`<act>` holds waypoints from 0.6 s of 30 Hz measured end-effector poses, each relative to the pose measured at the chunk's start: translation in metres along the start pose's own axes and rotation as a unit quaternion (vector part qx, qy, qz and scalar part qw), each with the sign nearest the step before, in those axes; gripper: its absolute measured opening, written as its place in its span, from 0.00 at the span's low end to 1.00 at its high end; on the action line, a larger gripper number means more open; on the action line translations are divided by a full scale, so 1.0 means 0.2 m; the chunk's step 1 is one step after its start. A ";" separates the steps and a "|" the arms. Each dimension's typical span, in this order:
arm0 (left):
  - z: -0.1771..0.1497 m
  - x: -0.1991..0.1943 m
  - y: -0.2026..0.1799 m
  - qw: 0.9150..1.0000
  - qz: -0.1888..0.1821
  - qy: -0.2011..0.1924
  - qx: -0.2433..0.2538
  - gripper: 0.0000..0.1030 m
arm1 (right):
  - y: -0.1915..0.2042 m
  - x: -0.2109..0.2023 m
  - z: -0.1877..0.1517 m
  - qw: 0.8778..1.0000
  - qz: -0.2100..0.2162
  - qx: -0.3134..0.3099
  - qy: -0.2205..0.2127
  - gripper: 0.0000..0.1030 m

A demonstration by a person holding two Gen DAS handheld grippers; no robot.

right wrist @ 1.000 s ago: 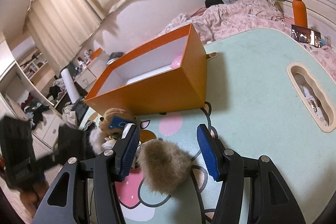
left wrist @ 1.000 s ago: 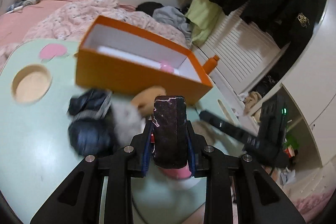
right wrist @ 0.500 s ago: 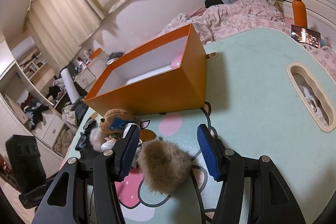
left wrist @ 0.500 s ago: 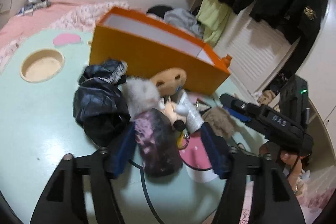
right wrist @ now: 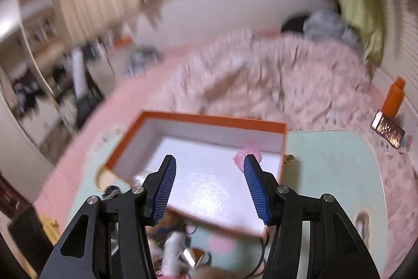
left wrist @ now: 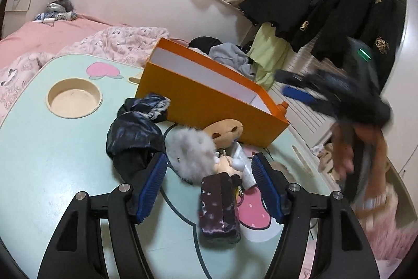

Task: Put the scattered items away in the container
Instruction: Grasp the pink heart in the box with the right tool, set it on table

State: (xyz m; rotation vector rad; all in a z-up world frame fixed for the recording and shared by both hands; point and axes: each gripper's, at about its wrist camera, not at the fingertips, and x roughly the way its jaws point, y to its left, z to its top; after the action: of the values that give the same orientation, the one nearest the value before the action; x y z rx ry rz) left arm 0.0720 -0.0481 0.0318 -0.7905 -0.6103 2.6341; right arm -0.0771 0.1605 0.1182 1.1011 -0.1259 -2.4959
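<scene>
One small pink item is seen inside the orange cardboard box; beyond the spread, empty left fingers, fluffy grey pompom, dark speckled pouch remain unpacked. Right fingers are likewise released.

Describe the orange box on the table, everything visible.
The orange rectangular box is open-topped, with no lid in view, and looks like rigid cardboard: orange outside and along the rim, white inside. It sits upright on the mint-green table. A small pink item lies inside near one corner; the rest of the visible floor is bare. A tan plush toy lies against its near wall. Neither gripper touches it.
</scene>
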 end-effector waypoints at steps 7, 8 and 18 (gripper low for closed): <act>-0.02 -0.01 0.01 1.000 -0.004 -0.006 -0.004 0.66 | -0.03 0.39 0.16 0.983 -0.103 -0.024 0.152 0.34; -0.02 -0.01 0.01 1.000 -0.004 -0.007 -0.004 0.66 | -0.05 0.42 0.16 0.981 -0.107 -0.020 0.161 0.34; -0.02 -0.02 -0.02 1.000 -0.003 -0.011 0.002 0.66 | 0.00 0.64 0.11 0.942 -0.202 -0.115 0.241 0.35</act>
State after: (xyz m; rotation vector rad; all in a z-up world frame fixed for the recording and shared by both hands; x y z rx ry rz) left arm 0.0778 -0.0462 0.0328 -0.7594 -0.6121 2.6413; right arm -0.1706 0.1082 0.0452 1.7275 0.5701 -2.3932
